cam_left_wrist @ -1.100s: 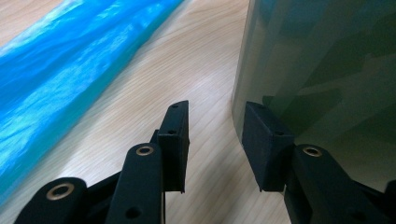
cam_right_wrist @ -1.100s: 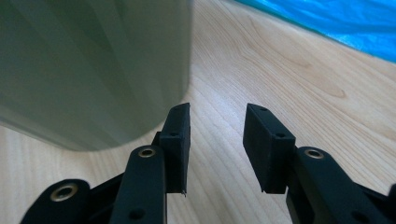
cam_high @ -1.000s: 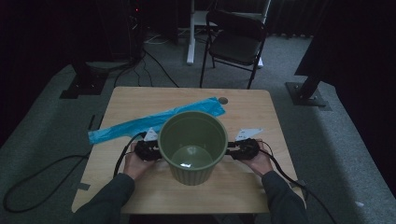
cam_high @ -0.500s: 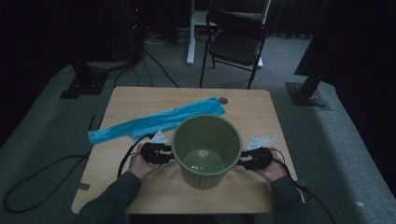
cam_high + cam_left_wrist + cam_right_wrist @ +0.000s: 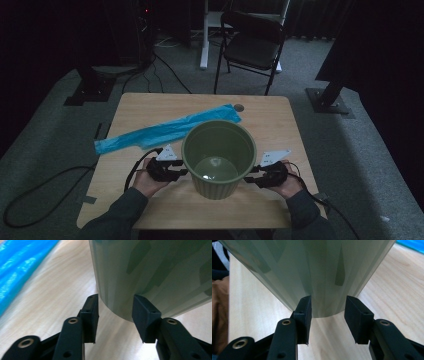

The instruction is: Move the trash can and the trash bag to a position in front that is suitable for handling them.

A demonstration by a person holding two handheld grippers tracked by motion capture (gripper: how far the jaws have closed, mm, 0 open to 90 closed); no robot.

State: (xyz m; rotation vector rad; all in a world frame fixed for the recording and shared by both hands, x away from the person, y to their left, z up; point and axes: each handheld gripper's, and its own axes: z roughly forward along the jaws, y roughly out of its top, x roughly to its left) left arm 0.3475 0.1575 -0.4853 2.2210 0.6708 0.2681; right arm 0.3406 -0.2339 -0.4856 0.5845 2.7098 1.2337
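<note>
Right now a green ribbed bin (image 5: 219,159) stands upright on the wooden surface (image 5: 280,125), toward the edge nearest the person, and everything else is easiest placed from it. On the bin's left side sits the left hand-held gripper (image 5: 181,172), level with the bin's lower wall; on its right side sits the right hand-held gripper (image 5: 251,176), at about the same height. Each is carried in one of the person's hands, with the forearms coming in from the near edge of the surface.

In the left gripper view, the left hand-held gripper (image 5: 115,315) has its two black jaws standing apart, tips close to the bin's (image 5: 150,272) curved wall near its base, with nothing clamped between them. In the right gripper view, the right hand-held gripper (image 5: 327,315) looks the same: jaws parted, tips right up at the bin's (image 5: 312,270) wall, pads not pressing on it. Both pairs of jaws have just been opening, and neither has hold of anything.

Behind the bin and to its left lies a blue plastic bag (image 5: 165,131), stretched out flat and slantwise, its near end passing just behind the bin's rim. A black folding chair (image 5: 252,47) stands on the floor well beyond the far side of the bin.
</note>
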